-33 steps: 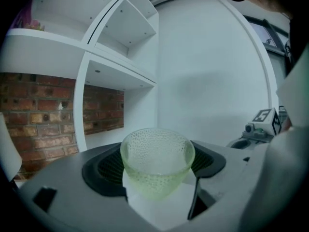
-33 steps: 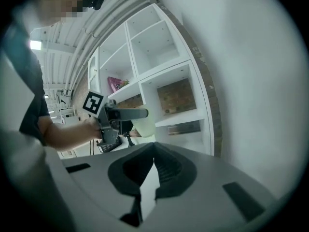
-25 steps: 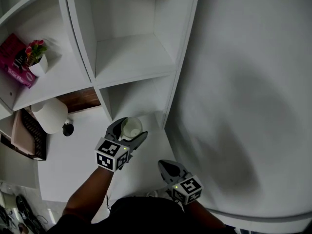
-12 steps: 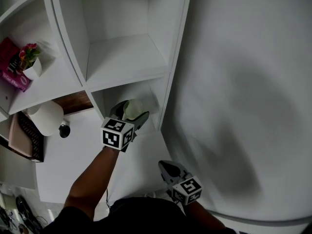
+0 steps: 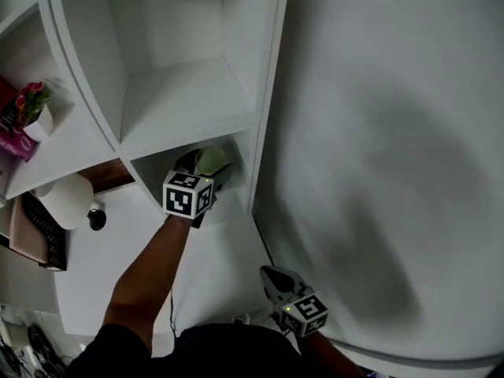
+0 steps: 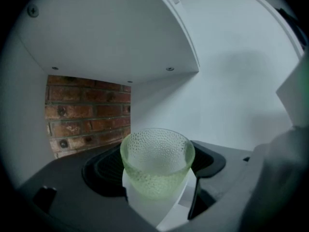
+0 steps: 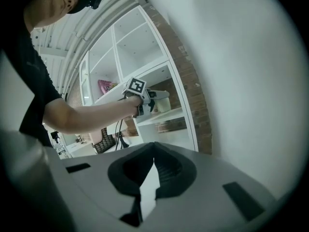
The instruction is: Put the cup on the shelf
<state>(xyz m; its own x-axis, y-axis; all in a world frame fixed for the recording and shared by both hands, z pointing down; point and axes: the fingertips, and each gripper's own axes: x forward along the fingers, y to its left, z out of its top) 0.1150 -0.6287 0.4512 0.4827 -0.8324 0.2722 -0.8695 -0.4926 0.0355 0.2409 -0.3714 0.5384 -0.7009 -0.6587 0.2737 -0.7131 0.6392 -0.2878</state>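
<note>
The cup (image 5: 211,159) is a pale green dimpled glass, upright, and my left gripper (image 5: 206,165) is shut on it. It is held inside the lower right compartment of the white shelf unit (image 5: 177,105). In the left gripper view the cup (image 6: 157,153) sits between the dark jaws of my left gripper (image 6: 157,180), under the compartment's white ceiling, with a brick back wall (image 6: 87,115) behind. My right gripper (image 5: 273,275) hangs low near my body, shut and holding nothing. The right gripper view shows its jaws (image 7: 153,151) together and, beyond them, the left gripper (image 7: 150,98) at the shelf.
A white wall (image 5: 378,172) stands right of the shelf. A pot of pink flowers (image 5: 35,110) and a pink box (image 5: 8,128) sit in a left compartment. On the white desk (image 5: 118,266) below is a round white object (image 5: 67,199).
My left gripper has carried the cup forward from above the desk into the lower shelf compartment. The right gripper has stayed low by my body.
</note>
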